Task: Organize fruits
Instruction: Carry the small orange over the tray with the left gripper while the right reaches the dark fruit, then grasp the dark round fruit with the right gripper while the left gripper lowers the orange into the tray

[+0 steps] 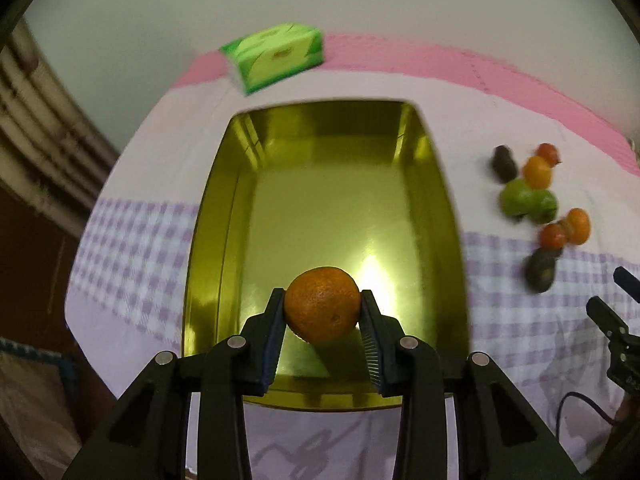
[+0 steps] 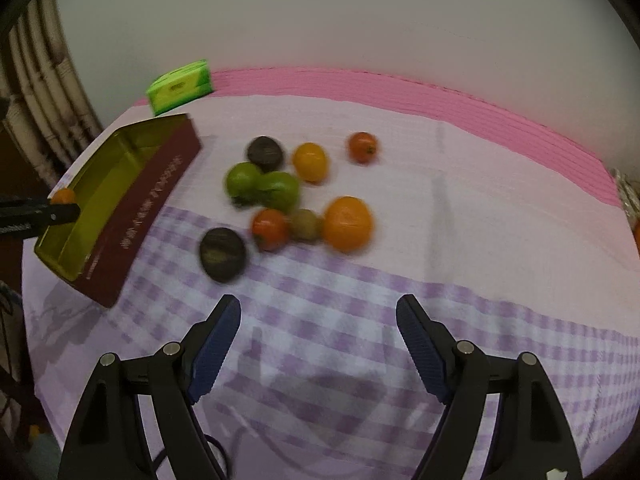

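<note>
so in the left wrist view our left gripper [image 1: 322, 306] has its two fingers closed in on an orange [image 1: 322, 303], one pad pressed on each side, jaws only as wide as the fruit. we're holding it over the near end of the gold tin tray [image 1: 436, 216], roughly at 6 o'clock inside it; can't tell if the orange touches the floor of the tray, though there's a shadow right under it. the rest of the tray's floor is bare and shiny.

the loose fruit sits on the checked tablecloth [image 1: 132, 248] off at 3 o'clock from the tray, a bit blurry in both views. from the right wrist view we count two dark avocados [image 2: 222, 254], two green fruits [image 2: 262, 188] touching each other, a big orange [image 2: 347, 223], a smaller orange-yellow one [image 2: 310, 162], two reddish tomato-looking ones [image 2: 270, 228], and a brownish kiwi-ish thing [image 2: 306, 224] squeezed between the red one and the big orange.

our right gripper [image 2: 319, 312] hangs above the cloth at about 6 o'clock from that pile, fingers spread wide, nothing between them.

a green tissue box [image 1: 276, 56] sits past the tray's far end at 12 o'clock, near the pink mat [image 2: 400, 96].
</note>
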